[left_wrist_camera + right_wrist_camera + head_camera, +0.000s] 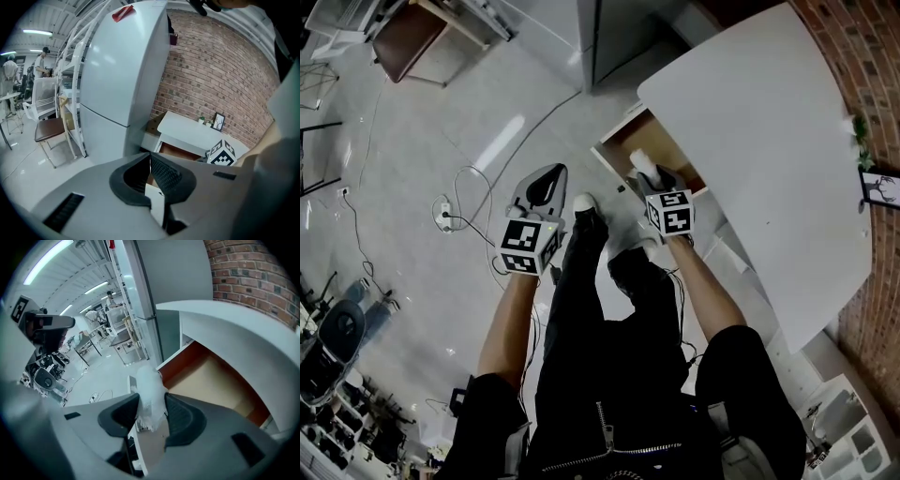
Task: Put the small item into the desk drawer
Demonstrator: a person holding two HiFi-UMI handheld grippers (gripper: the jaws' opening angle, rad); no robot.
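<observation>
Now the right tongs [152, 406] are clenched on the white item [149, 385], which hangs over the front edge of the open drawer [220, 380]. The left tongs [150, 159] are closed on nothing, well left of the drawer. The step looks like the drop-in. To do it well, carry the item over the drawer's bare bottom, lower it inside the walls, clear of the surface [769, 141] above the drawer's back, then release. The item looks soft and light and may cling to a pad.

Lab workspace: brick wall [211, 70], metal racks [65, 70], floor cables [470, 223].
</observation>
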